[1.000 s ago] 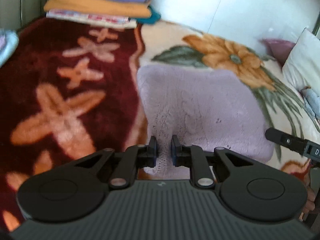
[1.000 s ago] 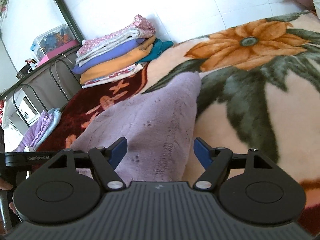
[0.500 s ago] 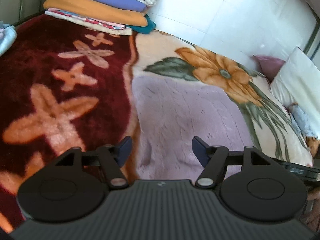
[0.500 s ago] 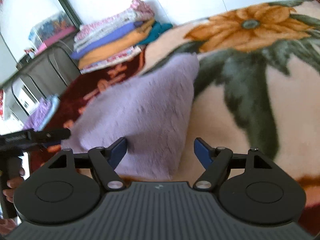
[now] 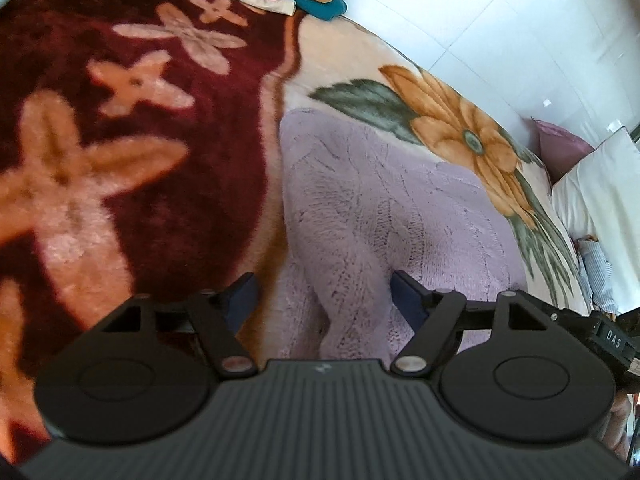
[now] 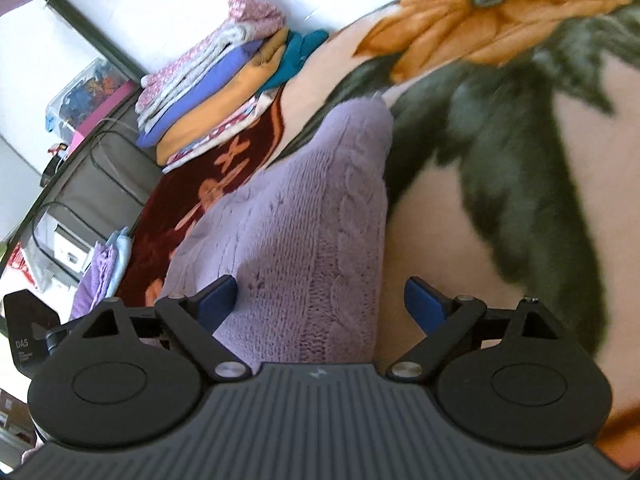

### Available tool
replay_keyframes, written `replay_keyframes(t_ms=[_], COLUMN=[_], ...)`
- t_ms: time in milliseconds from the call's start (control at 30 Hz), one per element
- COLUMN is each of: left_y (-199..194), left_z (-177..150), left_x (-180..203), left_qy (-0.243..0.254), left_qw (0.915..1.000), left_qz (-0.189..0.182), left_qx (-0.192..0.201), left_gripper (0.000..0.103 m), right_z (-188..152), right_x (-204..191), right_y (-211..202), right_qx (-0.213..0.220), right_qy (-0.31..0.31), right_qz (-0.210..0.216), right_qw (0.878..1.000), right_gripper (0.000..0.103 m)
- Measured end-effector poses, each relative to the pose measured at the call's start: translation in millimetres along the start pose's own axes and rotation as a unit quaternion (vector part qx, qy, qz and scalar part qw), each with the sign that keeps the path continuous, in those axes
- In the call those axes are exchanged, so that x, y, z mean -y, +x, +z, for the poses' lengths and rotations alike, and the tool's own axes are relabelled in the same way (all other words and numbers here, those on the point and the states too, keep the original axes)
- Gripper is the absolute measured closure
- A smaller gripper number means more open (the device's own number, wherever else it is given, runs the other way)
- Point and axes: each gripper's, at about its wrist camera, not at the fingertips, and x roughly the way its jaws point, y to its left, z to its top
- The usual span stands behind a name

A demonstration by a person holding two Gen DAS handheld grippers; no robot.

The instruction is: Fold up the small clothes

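Observation:
A lilac knitted garment (image 5: 384,216) lies folded on the flowered blanket (image 5: 132,168). My left gripper (image 5: 322,298) hovers over its near left edge, jaws opening, the pads clear of the fabric, with the knit below the gap. In the right wrist view the same garment (image 6: 304,232) runs away from me along its right edge. My right gripper (image 6: 320,300) stands over that near right corner, jaws opening wide and pressing on nothing. The other gripper's black body shows at the right edge of the left wrist view and the left edge of the right wrist view.
A stack of folded clothes (image 6: 216,92) sits at the far end of the blanket by the white wall. A second small pile (image 6: 104,268) lies at the left edge. White and purple pillows (image 5: 592,184) lie to the right. A dark shelf with a plastic box (image 6: 84,96) stands behind.
The left gripper, shut on the garment's near edge a second ago, has let go and spread its jaws. Both grippers rolled, tilted down and moved; the right jaws widened.

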Motion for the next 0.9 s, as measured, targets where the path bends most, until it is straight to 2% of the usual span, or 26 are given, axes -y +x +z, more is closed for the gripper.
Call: replay_keyframes(t_ms=[200,333,533,600,667,767,900], left_y=[7,16,19,19,17,14,4], left_z=[2,-1,-6,-7,-8,-7,-5], left_x=[2,-2,2,3,5,6,13], left_qy=[0.006,-0.014,-0.022,-0.017,-0.013,-0.015,-0.010], left_qw=[1.0000,0.9975,0.9969,0.9971,0.9969,0.9966,0.9963], left_qz=[-0.007,-0.069,-0.074,-0.074,-0.076,-0.078,-0.079], left_qx=[0.000,-0.008,0.008,0.011,0.013,0.020,0.033], left_gripper=[0.028,0.028,0.029,0.033,0.046,0.057,0.061], right_z=[2,4,7,7,7,8,15], right_x=[-2,-6,-10,-10,-7,-4,-6], right_y=[18,28,37,38,37,33,25], right_qx=[-0.010,-0.014,-0.015,-0.012,-0.010,-0.009,-0.012], right_qy=[-0.020,-0.032,-0.035,-0.034,-0.030,-0.024,-0.007], right_qz=[0.009,0.023,0.027,0.026,0.026,0.031,0.046], right_qw=[1.000,0.999,0.999,0.999,0.999,0.999,0.999], right_gripper=[0.007,0.006,0.009,0.017,0.023,0.033,0.042])
